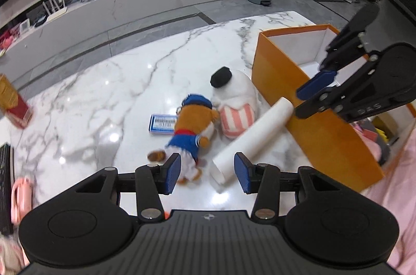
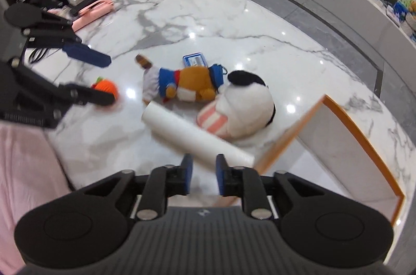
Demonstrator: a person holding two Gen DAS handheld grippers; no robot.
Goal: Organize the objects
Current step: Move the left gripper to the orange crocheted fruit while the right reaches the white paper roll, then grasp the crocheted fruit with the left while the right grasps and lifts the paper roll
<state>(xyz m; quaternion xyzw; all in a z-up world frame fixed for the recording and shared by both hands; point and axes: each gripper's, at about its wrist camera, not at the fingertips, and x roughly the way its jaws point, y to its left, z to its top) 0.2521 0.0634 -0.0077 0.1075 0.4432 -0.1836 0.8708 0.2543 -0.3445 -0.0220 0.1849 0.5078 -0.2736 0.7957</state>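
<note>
The far end of the white roll (image 2: 197,139) slips behind the right gripper (image 2: 204,177) in its own view, so whether it touches the orange box (image 2: 364,145) there can't be told. The box runs off the frame's right side, and in the left wrist view its contents (image 1: 374,134) are half hidden by the wall and the other gripper. The bear (image 1: 189,134) lies face down with its feet blurred behind a blue pad. The print on the blue card (image 1: 162,123) is too small to read. A small orange toy (image 2: 105,89) is smeared and partly covered by a black finger. A pink object (image 1: 20,199) is cut by the left edge
</note>
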